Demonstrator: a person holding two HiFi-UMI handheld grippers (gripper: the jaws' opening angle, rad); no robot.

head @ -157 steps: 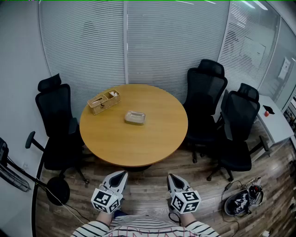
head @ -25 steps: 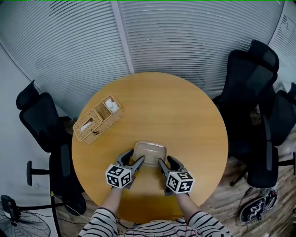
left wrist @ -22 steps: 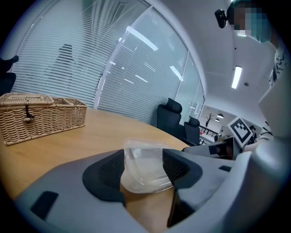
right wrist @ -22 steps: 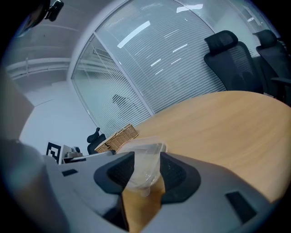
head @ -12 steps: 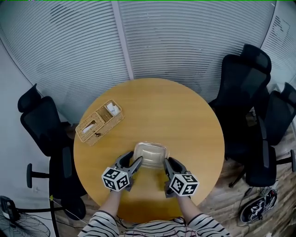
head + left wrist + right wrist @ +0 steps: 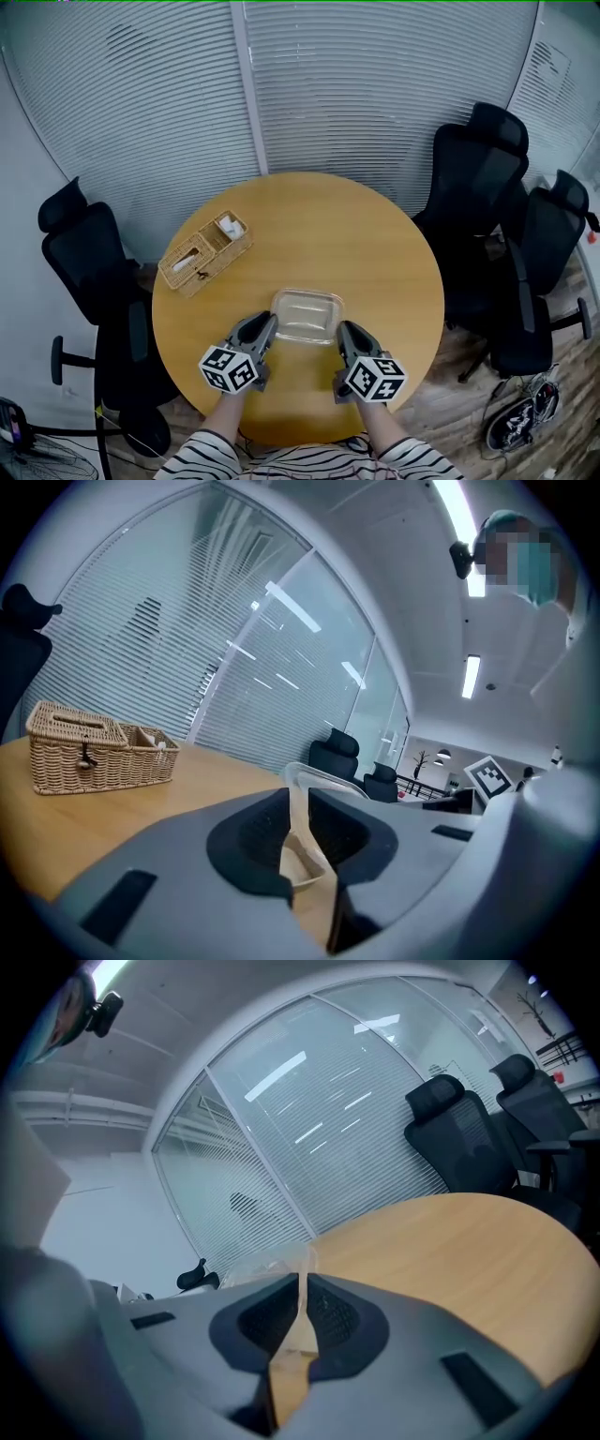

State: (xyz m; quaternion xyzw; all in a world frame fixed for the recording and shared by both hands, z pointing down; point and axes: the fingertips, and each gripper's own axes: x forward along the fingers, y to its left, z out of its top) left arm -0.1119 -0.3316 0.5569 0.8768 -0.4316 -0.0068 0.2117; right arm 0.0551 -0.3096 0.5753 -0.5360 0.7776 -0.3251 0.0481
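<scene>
Where the person's striped sleeves (image 6: 211, 457) end, the nearest item is the left gripper (image 6: 263, 326), its jaws pinched together on the left short rim of a clear plastic container (image 6: 307, 314).

- Right gripper (image 6: 343, 332): jaws likewise nipped tight on the opposite, right short rim.
- Container: shallow, rectangular with rounded corners, open side up. It spans the gap between both grippers, just ahead of them. Its long axis runs left to right, so each gripper meets one end and neither is nearer.
- Location: near edge of a round wooden bench (image 6: 375, 253). Whether the container rests on the wood or hangs just above it cannot be told.
- Beyond, to the left: wicker basket (image 6: 192, 261), two compartments, well apart from the container.
- Farthest: black office chairs (image 6: 478, 178) and slatted blinds (image 6: 356, 84).
</scene>
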